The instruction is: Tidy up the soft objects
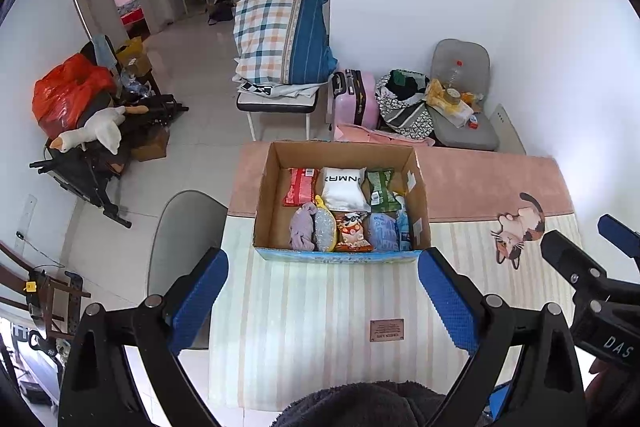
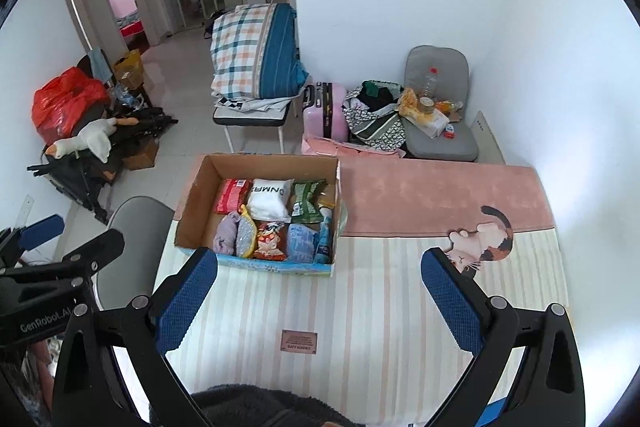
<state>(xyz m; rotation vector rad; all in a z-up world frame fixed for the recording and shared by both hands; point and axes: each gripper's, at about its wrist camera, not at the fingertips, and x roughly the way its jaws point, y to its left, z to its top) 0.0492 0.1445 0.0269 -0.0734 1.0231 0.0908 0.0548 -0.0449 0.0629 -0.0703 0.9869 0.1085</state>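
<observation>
**Cardboard box of soft goods: hazards at this stage**

Striped cloth over the counter (image 1: 304,307): loose covering, likely to drag or bunch if the box is pushed across it.

Cardboard box (image 1: 272,195): sits on the counter ahead of both tools, left of centre, near the left edge in the right wrist view. A shove from the right could carry it off that side. Walls are thin; a tool finger caught on the rim could tip it.

Soft packets inside, two rows:
- White pillow-like pack (image 1: 345,189), back row, between a red packet (image 1: 301,186) and a green packet (image 1: 382,187). Slack, so a pinch may take only a corner of film.
- Front row: lilac cloth (image 1: 303,229), cartoon snack bag (image 1: 352,231), blue packet (image 1: 382,230). Tightly packed; lifting one may drag a neighbour out.

Dark fleecy item (image 1: 372,403): at the lower frame edge, below both tools; whether it is task goods or a sleeve cannot be told.

Left tool (image 1: 323,301): released, jaws wide, empty.
Right tool (image 2: 319,301): released, jaws wide, empty.
</observation>
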